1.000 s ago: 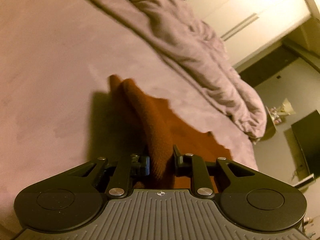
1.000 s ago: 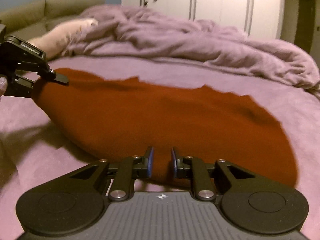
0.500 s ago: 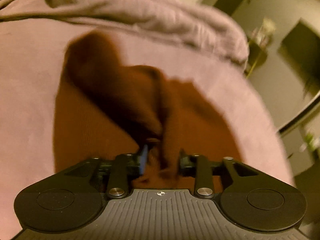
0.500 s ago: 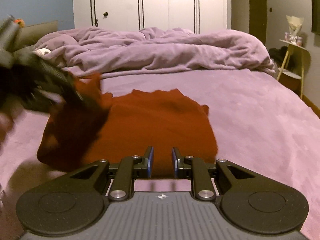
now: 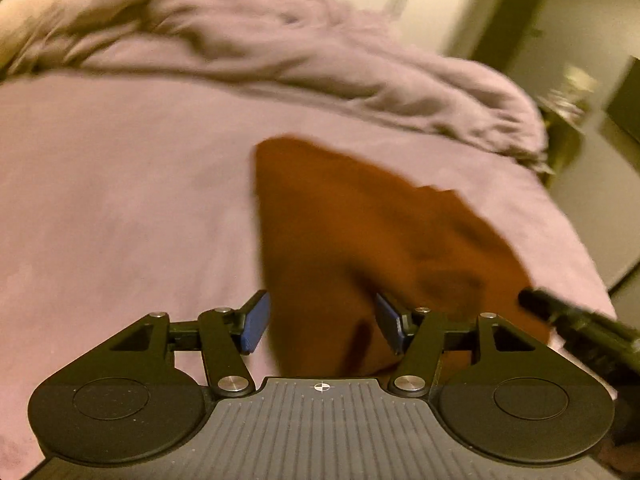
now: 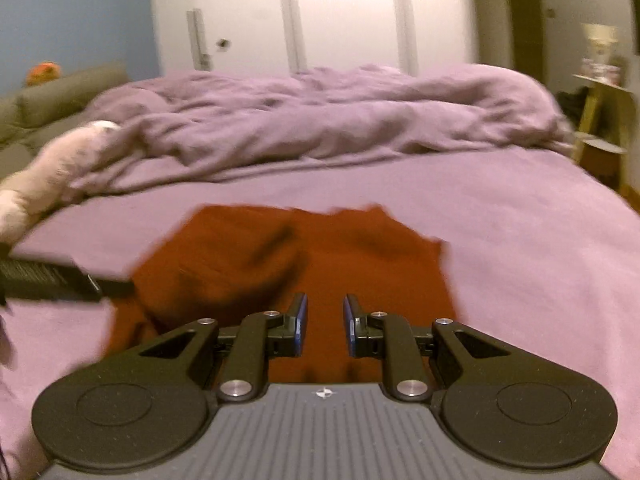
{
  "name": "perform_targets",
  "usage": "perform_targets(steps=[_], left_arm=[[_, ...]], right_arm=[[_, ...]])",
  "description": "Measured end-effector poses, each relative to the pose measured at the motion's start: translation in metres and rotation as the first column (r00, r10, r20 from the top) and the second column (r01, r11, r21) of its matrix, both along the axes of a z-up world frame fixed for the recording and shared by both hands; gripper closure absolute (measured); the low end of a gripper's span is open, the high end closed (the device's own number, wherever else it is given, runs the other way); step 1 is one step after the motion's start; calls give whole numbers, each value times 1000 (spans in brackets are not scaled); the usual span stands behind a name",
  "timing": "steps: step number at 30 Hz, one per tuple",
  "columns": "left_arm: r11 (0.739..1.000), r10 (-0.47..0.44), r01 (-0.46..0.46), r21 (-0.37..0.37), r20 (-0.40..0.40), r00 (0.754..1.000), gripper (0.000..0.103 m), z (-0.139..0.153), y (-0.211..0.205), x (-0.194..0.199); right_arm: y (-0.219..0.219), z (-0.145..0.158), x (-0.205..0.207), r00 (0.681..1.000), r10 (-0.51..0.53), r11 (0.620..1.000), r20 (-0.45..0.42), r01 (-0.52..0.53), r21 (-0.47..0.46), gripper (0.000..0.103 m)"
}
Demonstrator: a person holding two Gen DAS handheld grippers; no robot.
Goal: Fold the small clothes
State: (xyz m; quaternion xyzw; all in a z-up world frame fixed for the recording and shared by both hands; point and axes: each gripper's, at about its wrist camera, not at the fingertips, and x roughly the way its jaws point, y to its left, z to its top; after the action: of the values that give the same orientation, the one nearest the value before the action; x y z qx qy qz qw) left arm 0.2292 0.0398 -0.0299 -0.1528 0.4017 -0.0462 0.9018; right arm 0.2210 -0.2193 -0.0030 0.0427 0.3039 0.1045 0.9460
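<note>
**Rust garment down on bed, left tongs letting go**

Rust-brown garment [image 6: 360,256] lies on the purple bed sheet [image 6: 540,240], one side folded over the rest, lumpy on top. Crumpled purple duvet [image 6: 320,120] sits well behind it, w/ a pale plush thing [image 6: 52,160] at the duvet's left end.

Left tongs [image 5: 322,324]: jaws have just been opening, now abt half spread; the garment shows between the blue pads [image 5: 254,326] but neither pad presses on it. Blurred view, so contact w/ cloth below can't be told.

Right tongs [image 6: 325,326]: jaws narrow but w/ a clear gap, nothing pinched; the garment lies beneath and beyond them.

Each tongs' tip pokes into the other's view, at the garment's edge. White wardrobe doors [image 6: 340,20] at back, small side table [image 6: 604,120] at right.
</note>
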Motion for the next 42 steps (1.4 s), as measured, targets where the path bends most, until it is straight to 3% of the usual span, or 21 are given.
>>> perform_targets(steps=[3,7,9,12,15,18,20,22,24,26,27,28,29,32,35,39,42], left_arm=[[999,2,-5,-44,-68,998,40,-15,10,5],[999,-31,30,-11,-78,996,33,-23,6,7],[999,-44,45,10,-75,996,31,-26,4,7],[998,-56,56,-10,-77,995,29,-29,8,7],[998,-60,59,-18,-70,996,29,-32,10,5],[998,-58,57,-12,-68,996,29,-31,7,4],[998,-60,60,-7,-71,996,29,-31,6,5],[998,-65,65,-3,-75,995,29,-30,6,6],[998,-66,66,-3,-78,995,29,-29,6,6],[997,-71,71,-1,-77,995,29,-28,7,4],[997,-75,75,4,-76,994,29,-28,8,3],[997,-81,82,9,-72,994,29,-27,8,1],[996,-82,83,13,-69,994,30,-25,8,0],[997,-65,66,26,-43,997,31,-17,10,-4],[999,-43,44,31,-27,999,31,-13,9,-2],[998,-47,42,-50,-94,995,29,-32,6,11],[996,-35,27,-81,-100,994,29,-35,10,11]], right_arm=[[26,4,17,995,98,995,9,-98,28,85],[49,-6,37,984,175,985,-27,-175,2,85],[52,-16,44,978,195,979,-81,-198,-42,85],[43,-33,52,974,135,974,-182,-165,-158,85],[24,-22,52,973,114,988,-202,-132,-82,84],[14,-2,52,981,114,993,-160,-112,18,79],[14,10,54,982,137,988,-130,-125,92,54],[22,16,62,979,162,981,-122,-146,128,45],[33,10,75,965,207,974,-160,-186,132,44],[44,-6,91,933,242,967,-268,-208,148,44],[45,-16,98,910,257,962,-324,-208,177,46],[47,-23,99,904,258,961,-341,-204,187,55],[49,-23,95,907,267,959,-325,-219,178,75],[55,-14,81,932,251,968,-263,-235,91,92],[43,0,70,961,194,980,-196,-184,72,94],[31,-21,72,956,137,990,-259,-129,50,95],[26,-26,74,956,148,989,-252,-143,37,91]])
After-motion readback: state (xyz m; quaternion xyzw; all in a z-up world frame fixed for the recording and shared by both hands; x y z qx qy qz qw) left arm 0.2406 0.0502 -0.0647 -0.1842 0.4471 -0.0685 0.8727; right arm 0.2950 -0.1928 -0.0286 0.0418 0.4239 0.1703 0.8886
